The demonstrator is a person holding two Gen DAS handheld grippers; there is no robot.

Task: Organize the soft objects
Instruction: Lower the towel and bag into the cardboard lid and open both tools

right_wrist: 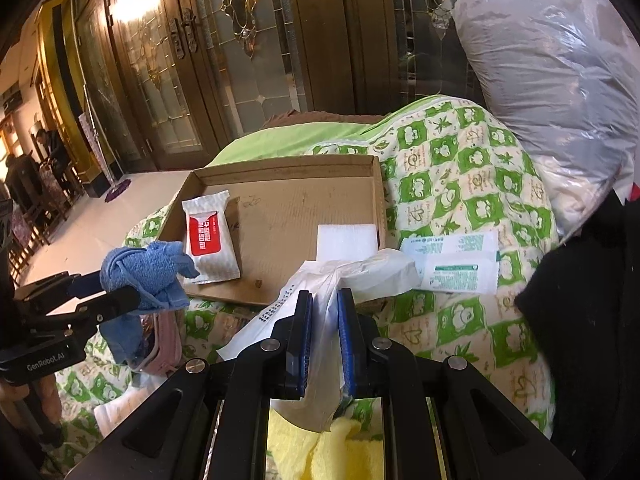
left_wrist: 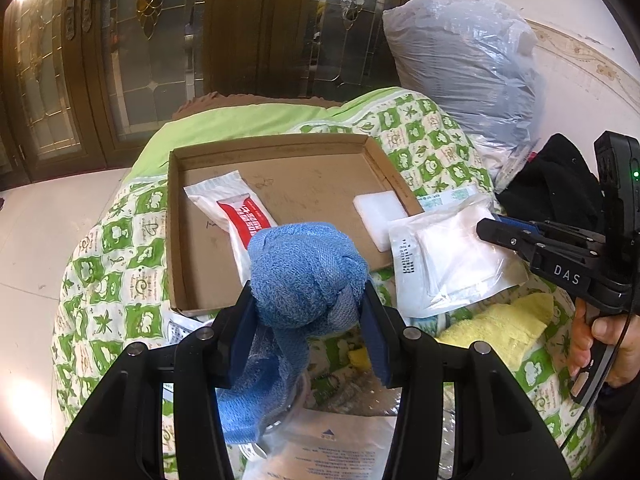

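Note:
My left gripper (left_wrist: 308, 300) is shut on a knotted blue towel (left_wrist: 306, 272) and holds it above the near edge of a shallow cardboard box (left_wrist: 280, 184). The towel also shows in the right wrist view (right_wrist: 148, 272). In the box lie a red-and-white wipes pack (left_wrist: 236, 212) and a white foam block (left_wrist: 378, 212). My right gripper (right_wrist: 325, 300) is shut on a clear plastic bag holding white pads (right_wrist: 352, 272), just right of the box's near corner; the bag shows in the left wrist view (left_wrist: 452, 256).
The box rests on a green-and-white quilt (right_wrist: 460, 184). A yellow cloth (left_wrist: 500, 328) lies below the right gripper. Green-printed packets (right_wrist: 456, 260) lie right of the box. A large plastic-wrapped bundle (right_wrist: 552, 92) and a black garment (right_wrist: 592, 320) stand at the right. Wooden glass doors are behind.

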